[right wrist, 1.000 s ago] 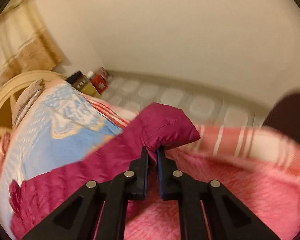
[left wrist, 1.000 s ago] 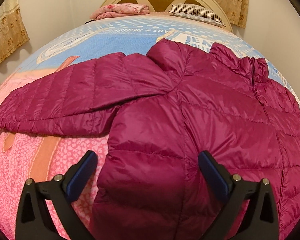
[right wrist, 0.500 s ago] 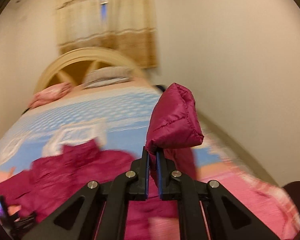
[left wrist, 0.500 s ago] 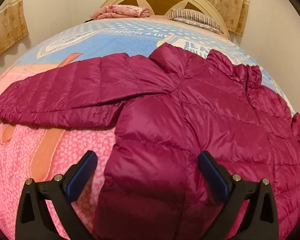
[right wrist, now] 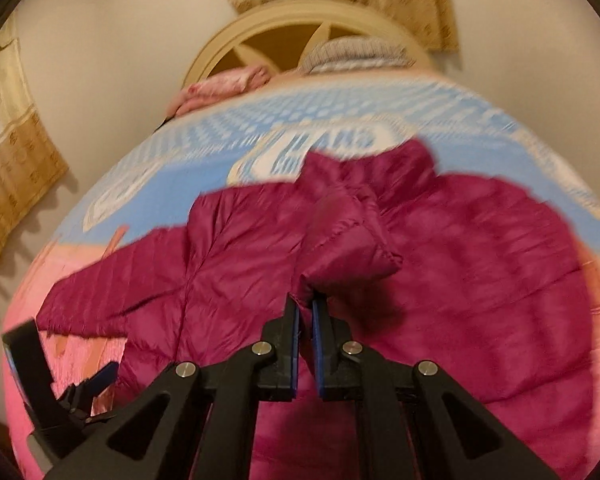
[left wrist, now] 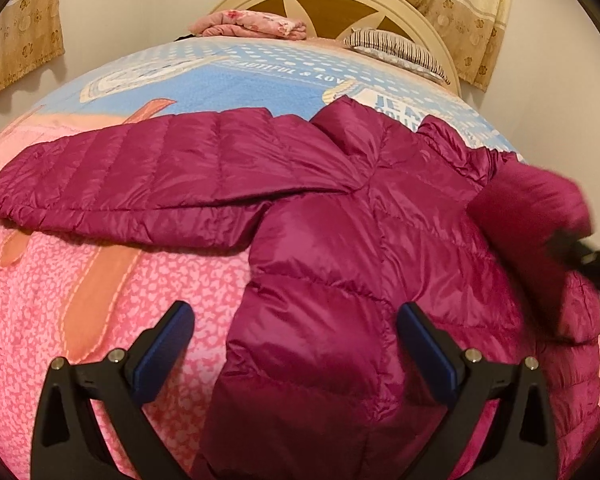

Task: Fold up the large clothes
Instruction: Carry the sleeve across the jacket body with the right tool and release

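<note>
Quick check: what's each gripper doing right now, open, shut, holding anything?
Left gripper: jaws open wide, holding nothing, above the jacket.
Right gripper: jaws shut on the sleeve cuff.

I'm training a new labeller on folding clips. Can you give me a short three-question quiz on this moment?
1. True or false: the left tool is clamped on the jacket.
2. What does the right tool hold? A) a pillow B) a sleeve cuff C) the blanket
3. Fill in: the other sleeve lies spread flat on the ____.

Key: 1 false, its jaws stand wide open above the jacket. 2 B, the cuff is pinched between shut jaws over the jacket's body. 3 bed.
</note>
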`<state>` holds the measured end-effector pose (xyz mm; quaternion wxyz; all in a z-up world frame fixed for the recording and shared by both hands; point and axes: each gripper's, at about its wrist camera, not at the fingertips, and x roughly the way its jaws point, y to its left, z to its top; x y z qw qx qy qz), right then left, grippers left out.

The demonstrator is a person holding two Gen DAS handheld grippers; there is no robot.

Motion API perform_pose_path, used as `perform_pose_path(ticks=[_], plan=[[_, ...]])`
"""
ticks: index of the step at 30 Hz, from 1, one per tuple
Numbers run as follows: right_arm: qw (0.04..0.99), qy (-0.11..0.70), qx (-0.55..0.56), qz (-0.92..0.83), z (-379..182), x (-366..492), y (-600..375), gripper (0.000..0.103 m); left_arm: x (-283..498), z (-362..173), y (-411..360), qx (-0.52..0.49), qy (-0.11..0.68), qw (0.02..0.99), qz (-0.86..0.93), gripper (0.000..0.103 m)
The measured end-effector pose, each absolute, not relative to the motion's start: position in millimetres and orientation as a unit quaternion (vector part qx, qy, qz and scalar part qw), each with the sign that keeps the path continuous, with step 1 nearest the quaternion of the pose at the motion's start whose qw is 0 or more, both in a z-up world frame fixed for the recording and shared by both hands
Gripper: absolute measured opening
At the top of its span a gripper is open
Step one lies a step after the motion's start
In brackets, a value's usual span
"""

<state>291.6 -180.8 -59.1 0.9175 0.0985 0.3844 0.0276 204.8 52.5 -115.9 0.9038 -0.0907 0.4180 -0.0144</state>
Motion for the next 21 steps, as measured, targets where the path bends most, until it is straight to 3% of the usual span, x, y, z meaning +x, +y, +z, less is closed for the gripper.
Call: perform_pose_path(ticks=[9,10,12,14,15,19,21], plan=[[0.892,0.435,0.091,0.088,-96.3,318.1,-156.2,0.010,205.9,-116.9,53.3,-0.096,0.417,0.904,-0.018,0.103],[0.885,0.443,0.101,0.100,-100.1,321.2,-157.4,0.015,206.4,-116.9,53.2,-0.096,0.417,0.904,-0.018,0.103],[0.880,0.442,0.126,0.124,-101.6,321.3,-161.6,0.035,207.9,-116.9,52.6,-0.096,0.417,0.903,-0.018,0.103],[0.875,0.437,0.150,0.142,-101.7,320.8,-165.0,0.075,208.4,-116.9,52.6,-0.097,0.417,0.903,-0.019,0.103],[0.877,0.430,0.156,0.147,-100.5,319.7,-165.1,0.078,208.5,-116.9,52.5,-0.097,0.417,0.903,-0.019,0.103],[0.887,0.406,0.159,0.150,-84.3,306.1,-164.0,0.078,207.9,-116.8,54.6,-0.098,0.417,0.903,-0.020,0.103],[0.910,0.359,0.151,0.144,-62.9,290.3,-164.8,0.067,208.1,-116.8,54.5,-0.098,0.417,0.903,-0.020,0.103]])
